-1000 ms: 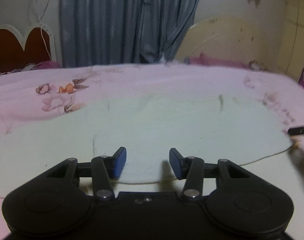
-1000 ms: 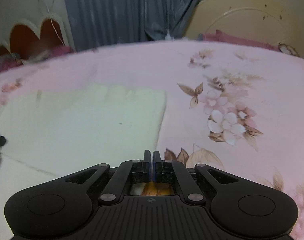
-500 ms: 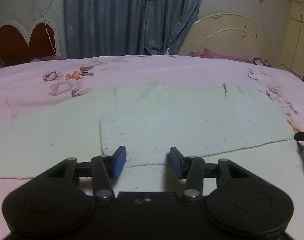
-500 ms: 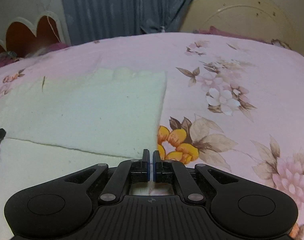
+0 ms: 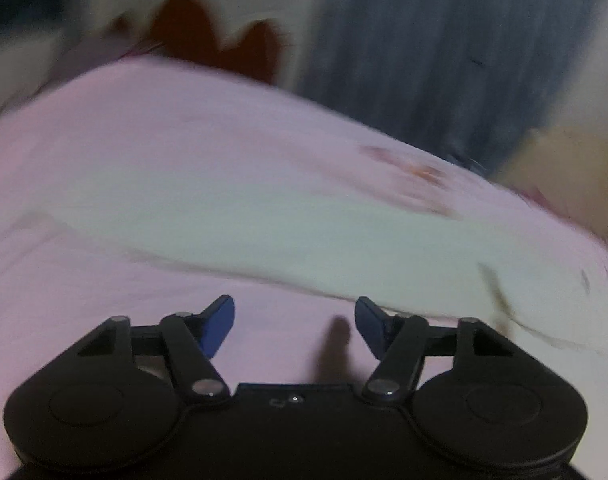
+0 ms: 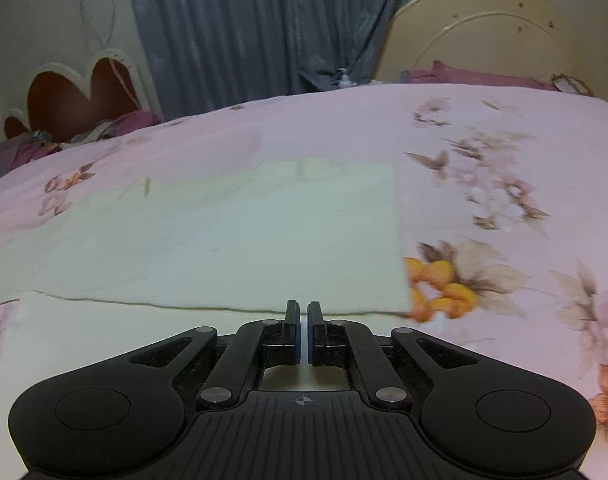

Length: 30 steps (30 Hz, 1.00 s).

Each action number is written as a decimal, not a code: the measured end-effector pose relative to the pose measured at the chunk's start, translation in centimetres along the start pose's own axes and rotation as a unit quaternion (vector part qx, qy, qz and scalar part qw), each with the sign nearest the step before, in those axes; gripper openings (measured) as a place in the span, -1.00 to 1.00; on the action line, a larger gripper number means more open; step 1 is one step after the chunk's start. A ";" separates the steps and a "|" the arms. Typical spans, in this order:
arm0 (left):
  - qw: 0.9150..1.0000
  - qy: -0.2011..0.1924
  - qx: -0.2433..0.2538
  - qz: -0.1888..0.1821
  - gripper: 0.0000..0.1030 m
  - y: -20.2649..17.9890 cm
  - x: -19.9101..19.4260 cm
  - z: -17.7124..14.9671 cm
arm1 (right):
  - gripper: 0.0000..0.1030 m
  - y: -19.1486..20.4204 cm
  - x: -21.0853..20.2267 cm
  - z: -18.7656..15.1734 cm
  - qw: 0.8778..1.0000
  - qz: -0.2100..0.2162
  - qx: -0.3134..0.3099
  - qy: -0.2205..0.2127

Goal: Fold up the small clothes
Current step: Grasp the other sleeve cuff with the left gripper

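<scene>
A pale cream cloth (image 6: 232, 240) lies flat on the pink flowered bedspread (image 6: 503, 152), with one layer folded over another; the fold's near edge runs just ahead of my right gripper (image 6: 304, 314). The right gripper is over the cloth's lower layer, its jaws nearly together with a thin gap and nothing seen between them. In the blurred, tilted left wrist view the cloth (image 5: 264, 232) lies ahead of my left gripper (image 5: 294, 320), which is open, empty and over bare pink bedspread (image 5: 104, 288).
A red heart-shaped headboard (image 6: 76, 100) stands at the far left and a cream headboard (image 6: 495, 36) at the far right. Blue curtains (image 6: 264, 24) hang behind the bed. Purple bedding (image 6: 475, 78) lies along the far edge.
My left gripper has swung left off the cloth and tilted; its view is blurred. My right gripper has moved left onto the cloth, and its jaws have parted slightly.
</scene>
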<state>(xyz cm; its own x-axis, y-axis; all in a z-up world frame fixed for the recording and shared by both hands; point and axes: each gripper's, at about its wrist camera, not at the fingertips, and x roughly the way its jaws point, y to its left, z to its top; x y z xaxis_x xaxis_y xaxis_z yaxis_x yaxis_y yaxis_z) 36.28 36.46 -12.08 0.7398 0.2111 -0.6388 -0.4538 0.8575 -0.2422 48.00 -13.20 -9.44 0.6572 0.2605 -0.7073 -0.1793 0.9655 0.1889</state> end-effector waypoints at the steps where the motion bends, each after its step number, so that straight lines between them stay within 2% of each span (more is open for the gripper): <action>1: 0.999 -0.004 -0.039 0.002 0.03 2.3 0.0 0.4 | -0.03 0.6 0.1 0.0 1.000 -0.003 -0.004 -0.008; 2: 0.997 -0.013 -0.079 -0.001 -0.02 4.5 -0.1 0.9 | 0.25 1.2 0.2 0.1 1.000 -0.009 -0.010 -0.017; 4: 0.989 -0.027 -0.145 -0.004 -0.13 8.2 -0.1 1.8 | 0.24 2.4 0.5 0.3 1.000 -0.005 -0.015 -0.017; 6: 0.980 -0.037 -0.196 -0.016 -0.14 11.0 0.4 2.8 | 0.23 3.4 0.8 0.5 1.000 0.006 -0.013 -0.018; 9: 0.968 -0.046 -0.244 -0.032 -0.15 13.2 1.3 3.5 | 0.19 4.7 1.5 0.7 1.000 0.010 -0.013 -0.016; 11: 0.962 -0.050 -0.265 -0.041 -0.25 14.0 1.9 3.7 | 0.18 5.3 2.0 0.8 1.000 0.017 -0.004 -0.012; 12: 0.961 -0.051 -0.268 -0.040 -0.36 14.1 2.1 3.8 | 0.18 5.5 2.2 0.8 1.000 0.018 -0.001 -0.011; 15: 0.962 -0.047 -0.269 -0.017 -0.87 14.6 2.6 3.7 | 0.02 6.1 2.5 0.8 1.000 0.016 0.003 -0.007; 17: 0.958 -0.055 -0.281 -0.014 -0.87 15.0 2.6 3.6 | -0.03 6.2 2.6 0.9 1.000 0.016 0.007 -0.005; 20: 0.968 -0.058 -0.244 0.012 -0.93 12.7 1.9 3.6 | -0.04 6.0 2.5 0.9 1.000 0.015 0.007 -0.006; 24: 0.969 -0.076 -0.235 0.007 -0.94 11.0 1.4 5.2 | -0.04 5.1 2.1 0.9 1.000 0.014 0.013 -0.009; 26: 0.972 -0.083 -0.221 -0.009 -0.95 9.8 1.7 6.2 | -0.04 4.5 1.8 0.9 1.000 0.012 0.019 -0.012; 30: 0.983 -0.085 -0.148 -0.065 -0.95 3.5 1.9 7.8 | -0.04 3.0 1.4 0.8 0.999 0.008 0.032 -0.018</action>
<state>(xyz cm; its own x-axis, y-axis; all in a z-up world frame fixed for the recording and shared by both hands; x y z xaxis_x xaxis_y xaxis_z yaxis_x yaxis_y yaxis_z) 40.01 43.51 -8.46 0.8621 0.2054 -0.4632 -0.4559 0.7133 -0.5323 48.95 -9.93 -9.29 0.6810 0.2737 -0.6792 -0.1425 0.9593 0.2437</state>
